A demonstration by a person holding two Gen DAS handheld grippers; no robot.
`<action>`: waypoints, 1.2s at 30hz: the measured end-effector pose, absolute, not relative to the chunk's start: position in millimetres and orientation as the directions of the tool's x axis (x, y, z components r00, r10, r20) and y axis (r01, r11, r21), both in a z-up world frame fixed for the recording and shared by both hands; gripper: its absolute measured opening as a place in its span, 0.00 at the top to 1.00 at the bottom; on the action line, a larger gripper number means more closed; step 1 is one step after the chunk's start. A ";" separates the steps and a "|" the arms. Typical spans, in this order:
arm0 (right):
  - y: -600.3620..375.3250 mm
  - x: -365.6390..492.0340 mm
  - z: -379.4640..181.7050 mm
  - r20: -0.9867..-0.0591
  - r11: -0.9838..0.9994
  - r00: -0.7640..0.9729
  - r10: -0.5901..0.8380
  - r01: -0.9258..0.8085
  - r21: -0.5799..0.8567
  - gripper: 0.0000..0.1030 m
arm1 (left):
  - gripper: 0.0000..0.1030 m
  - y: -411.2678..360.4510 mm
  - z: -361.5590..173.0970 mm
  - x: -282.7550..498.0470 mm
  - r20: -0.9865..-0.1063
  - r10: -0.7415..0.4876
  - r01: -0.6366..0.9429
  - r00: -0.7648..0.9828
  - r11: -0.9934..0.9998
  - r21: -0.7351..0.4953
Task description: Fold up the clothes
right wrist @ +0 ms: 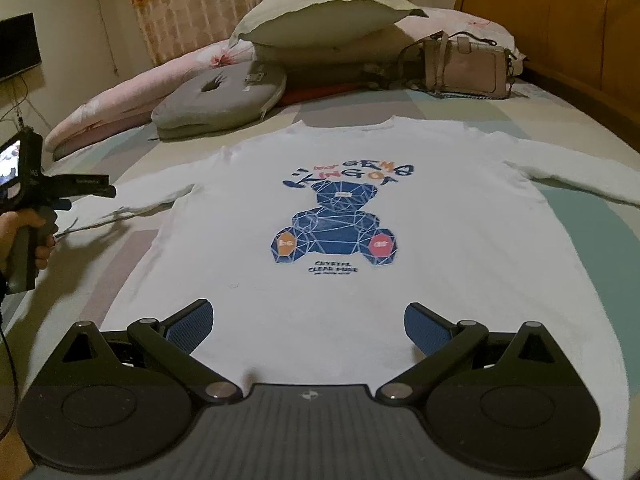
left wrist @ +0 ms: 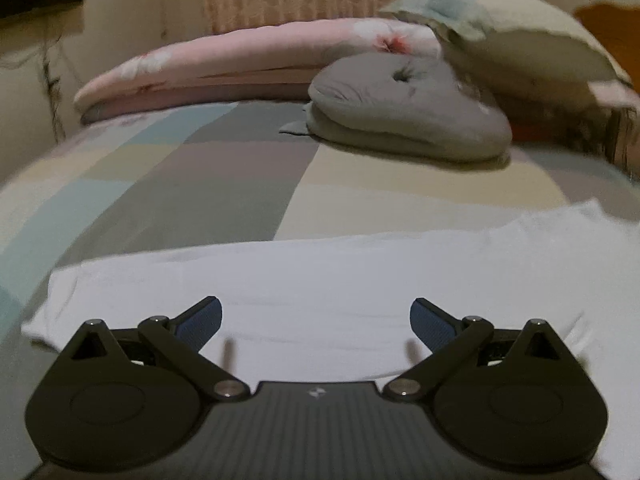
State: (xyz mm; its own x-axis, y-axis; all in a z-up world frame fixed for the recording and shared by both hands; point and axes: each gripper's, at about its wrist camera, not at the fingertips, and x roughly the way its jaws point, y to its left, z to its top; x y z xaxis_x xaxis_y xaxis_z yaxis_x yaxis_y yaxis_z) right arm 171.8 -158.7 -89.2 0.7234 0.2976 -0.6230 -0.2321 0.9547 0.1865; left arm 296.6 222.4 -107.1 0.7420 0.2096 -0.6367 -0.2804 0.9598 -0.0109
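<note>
A white long-sleeved shirt (right wrist: 420, 208) with a blue bear print lies flat and face up on the bed, sleeves spread to both sides. My right gripper (right wrist: 308, 322) is open and empty, low over the shirt's bottom hem. My left gripper (left wrist: 316, 322) is open and empty over the shirt's left sleeve (left wrist: 320, 276). The left gripper also shows in the right wrist view (right wrist: 86, 188) at the far left, held by a hand beside the left sleeve end.
A grey round cushion (right wrist: 220, 100), a pink floral quilt (right wrist: 120, 100), a large pillow (right wrist: 320, 16) and a beige handbag (right wrist: 464, 64) lie at the head of the bed. A wooden headboard (right wrist: 580, 40) stands at the right. The bedsheet (left wrist: 200, 184) is patchwork-coloured.
</note>
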 end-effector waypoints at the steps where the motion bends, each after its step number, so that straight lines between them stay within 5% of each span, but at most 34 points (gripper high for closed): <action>1: -157.1 172.8 -90.4 -0.626 0.954 0.721 0.299 -0.233 0.188 0.00 | 0.03 224.7 -109.5 296.1 -0.640 0.210 -0.279 0.739 0.960 -0.007; 22: -155.0 172.9 -99.9 -0.666 0.964 0.697 0.265 -0.211 0.163 0.00 | 0.02 295.2 -119.8 299.3 -0.627 0.325 -0.346 0.708 0.934 0.094; 27: -156.6 173.6 -101.9 -0.675 0.967 0.694 0.252 -0.214 0.141 0.00 | 0.02 311.3 -133.4 280.5 -0.670 0.297 -0.382 0.680 0.924 0.022; 31: -168.1 176.0 -99.4 -0.686 0.973 0.693 0.223 -0.198 0.116 0.00 | 0.02 294.1 -117.1 267.4 -0.667 0.359 -0.394 0.653 0.913 0.106; 36: -190.4 180.8 -92.5 -0.692 0.988 0.711 0.125 -0.152 0.023 0.00 | 0.02 212.4 -100.7 257.2 -0.646 0.166 -0.162 0.745 0.985 0.066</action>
State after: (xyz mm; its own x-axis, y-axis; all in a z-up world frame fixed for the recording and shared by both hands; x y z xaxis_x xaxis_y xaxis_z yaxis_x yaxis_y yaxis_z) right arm 180.8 -190.4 -92.5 0.7107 0.1250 -0.6923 -0.1517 0.9882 0.0226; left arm 257.2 212.4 -100.7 0.7449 0.1658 -0.6462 -0.1617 0.9846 0.0662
